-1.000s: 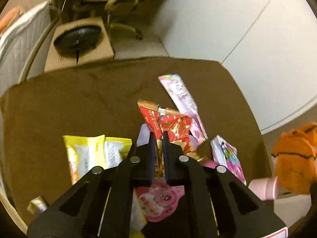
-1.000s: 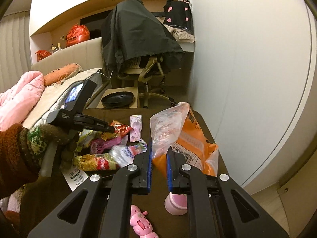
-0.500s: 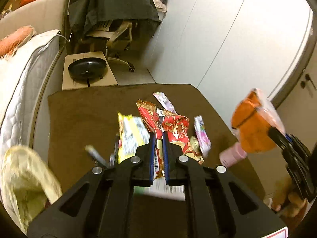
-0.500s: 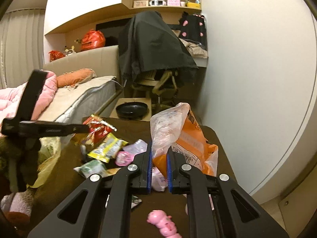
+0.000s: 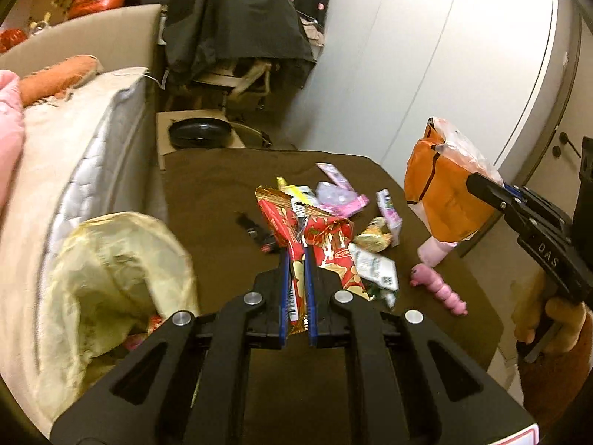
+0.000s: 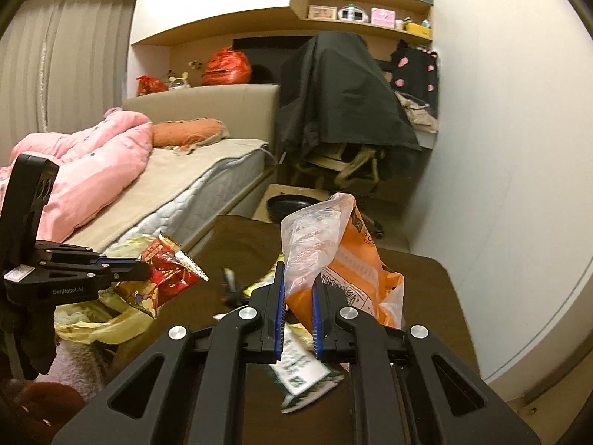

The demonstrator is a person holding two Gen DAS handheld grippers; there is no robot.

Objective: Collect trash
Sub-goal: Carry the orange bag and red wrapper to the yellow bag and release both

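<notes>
My left gripper (image 5: 296, 256) is shut on a red and gold snack wrapper (image 5: 315, 230) and holds it in the air above the brown table (image 5: 207, 193). A yellow trash bag (image 5: 107, 282) gapes open at the table's left edge, just left of that gripper. My right gripper (image 6: 298, 289) is shut on an orange and clear plastic bag (image 6: 344, 259), also lifted off the table. In the right wrist view the left gripper (image 6: 142, 270) with its red wrapper (image 6: 170, 270) hangs over the yellow bag (image 6: 107, 322). Several wrappers (image 5: 370, 237) lie on the table.
A pink caterpillar toy (image 5: 441, 289) and a pink cup (image 5: 433, 252) sit near the table's right edge. A bed (image 5: 74, 141) runs along the left. Beyond the table are a box with a black robot vacuum (image 5: 200, 133) and a chair draped in dark cloth (image 5: 241, 37).
My left gripper has lifted the red wrapper off the pile and swung left towards the yellow bag, which has come into view. My right gripper has risen with the orange bag.
</notes>
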